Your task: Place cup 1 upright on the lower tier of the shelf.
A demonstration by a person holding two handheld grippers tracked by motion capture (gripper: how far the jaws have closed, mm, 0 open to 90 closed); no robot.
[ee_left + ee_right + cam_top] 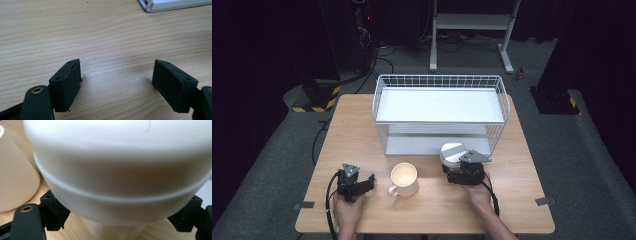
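The wooden table (362,115) carries a white wire rack (439,114) toward its far edge, and everything else is best placed against that rack. Just in front of its near right corner stands a white lidded jar (451,154) with a grey top, and the right gripper (460,172) has its jaws set around the jar's lower body; in the right gripper view the black pads sit against the white jar wall (120,182) on both sides, so it looks pinched rather than merely framed. To carry this off well, the squeeze should stay low and even on the rounded wall and the lift go straight up, since a smooth curved surface could slip or tip. A cream mug (404,179) stands in front of the rack's near edge, left of the jar and close to it; it is the thing most likely to be knocked on a sideways move. The rack's front wires also stand close behind the jar. The left gripper (362,186) rests left of the mug, jaws spread over bare wood, holding nothing.
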